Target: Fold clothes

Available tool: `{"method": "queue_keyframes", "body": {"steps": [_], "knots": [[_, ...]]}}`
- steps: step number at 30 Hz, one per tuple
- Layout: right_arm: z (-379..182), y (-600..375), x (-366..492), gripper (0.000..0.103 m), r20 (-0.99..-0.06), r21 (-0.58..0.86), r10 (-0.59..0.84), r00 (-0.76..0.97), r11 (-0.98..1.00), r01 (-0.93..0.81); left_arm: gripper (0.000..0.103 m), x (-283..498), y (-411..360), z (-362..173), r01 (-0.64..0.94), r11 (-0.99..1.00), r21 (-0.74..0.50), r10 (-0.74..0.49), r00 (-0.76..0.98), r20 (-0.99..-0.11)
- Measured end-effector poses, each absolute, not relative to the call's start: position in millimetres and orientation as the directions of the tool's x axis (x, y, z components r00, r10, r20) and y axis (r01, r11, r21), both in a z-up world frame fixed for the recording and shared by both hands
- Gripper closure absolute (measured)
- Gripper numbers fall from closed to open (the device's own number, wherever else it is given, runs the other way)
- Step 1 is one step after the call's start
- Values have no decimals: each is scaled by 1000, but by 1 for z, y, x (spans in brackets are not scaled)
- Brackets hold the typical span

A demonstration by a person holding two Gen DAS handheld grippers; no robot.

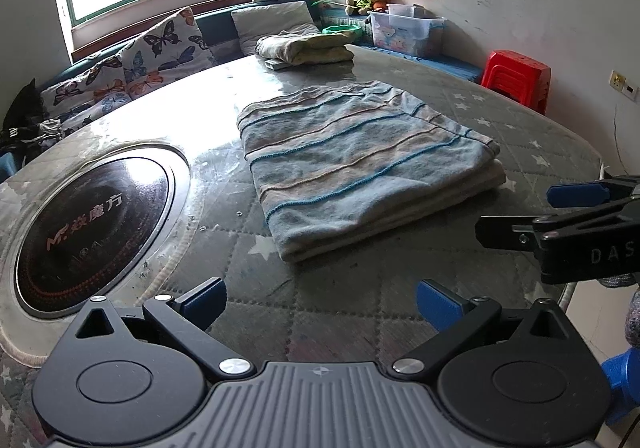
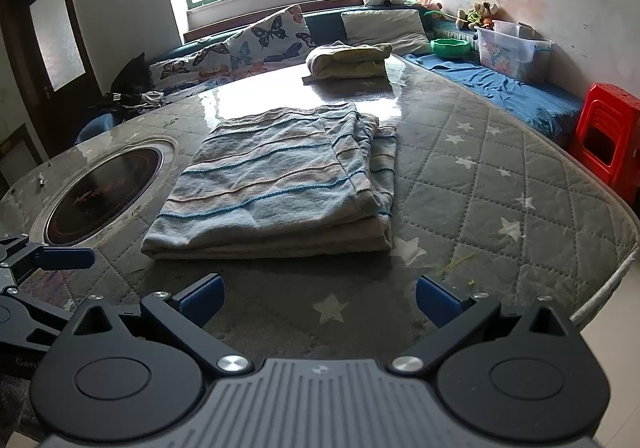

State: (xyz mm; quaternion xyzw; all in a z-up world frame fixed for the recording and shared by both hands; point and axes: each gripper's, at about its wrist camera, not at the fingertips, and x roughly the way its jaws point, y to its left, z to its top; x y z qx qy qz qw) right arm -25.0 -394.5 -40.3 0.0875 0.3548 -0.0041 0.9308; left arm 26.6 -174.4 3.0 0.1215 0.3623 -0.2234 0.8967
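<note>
Striped garment [image 2: 280,183] lying folded at frame centre on the quilted table [image 2: 500,183], both sets of tongs, left gripper [image 1: 320,302] and right gripper [image 2: 318,298], spread wide and empty below it; fold seemingly finished, next likely another fold or stacking.

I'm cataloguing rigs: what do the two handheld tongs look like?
Both match: left tongs and right tongs have black linkage arms with silver pivot screws, blue pads, and a ribbed grey body. The right one's side reads "DAS".

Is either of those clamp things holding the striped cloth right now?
No, both sets of jaws are open and empty, short of the striped cloth lying folded on the table.
</note>
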Motion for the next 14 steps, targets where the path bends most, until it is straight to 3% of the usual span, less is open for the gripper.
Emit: {"method": "queue_keyframes", "body": {"steps": [14], "knots": [[-42,-395,-27,0,-662,180,69,747,981,69,0,25,-175,2,494,868,45,-321,628,-709]]}}
